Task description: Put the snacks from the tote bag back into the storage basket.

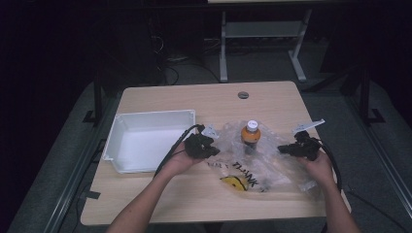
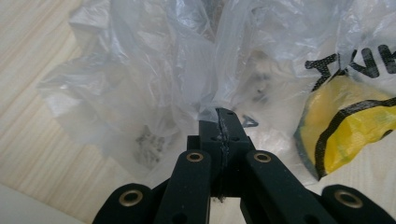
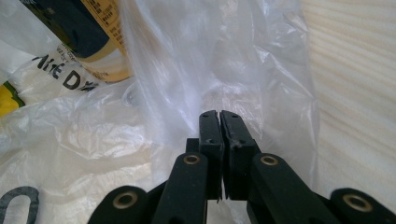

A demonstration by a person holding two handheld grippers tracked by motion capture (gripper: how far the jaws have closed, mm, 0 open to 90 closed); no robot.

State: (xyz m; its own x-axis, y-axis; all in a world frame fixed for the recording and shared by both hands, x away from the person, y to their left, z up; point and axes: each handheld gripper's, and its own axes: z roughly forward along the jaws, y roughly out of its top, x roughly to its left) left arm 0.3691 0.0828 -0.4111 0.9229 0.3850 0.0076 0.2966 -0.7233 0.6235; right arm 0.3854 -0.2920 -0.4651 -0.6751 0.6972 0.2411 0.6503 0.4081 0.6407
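Note:
A clear plastic bag [image 1: 272,162] with black lettering and a yellow print lies spread on the wooden table [image 1: 160,194]. An orange bottle [image 1: 250,135] with a white cap stands upright in the middle of the bag. My left gripper [image 1: 214,151] is shut on the bag's left edge [image 2: 205,100], its jaws pinching the film. My right gripper [image 1: 283,150] is shut on the bag's right edge [image 3: 210,100]. In the right gripper view the bottle's label [image 3: 88,28] shows through the film at upper left. The yellow print [image 2: 348,126] lies to the right of the left jaws.
A white plastic bin [image 1: 121,131], with nothing in it, stands at the left of the table, just beside my left hand. A round grommet [image 1: 243,94] sits near the table's far edge. A table frame [image 1: 257,39] and cables stand on the floor beyond.

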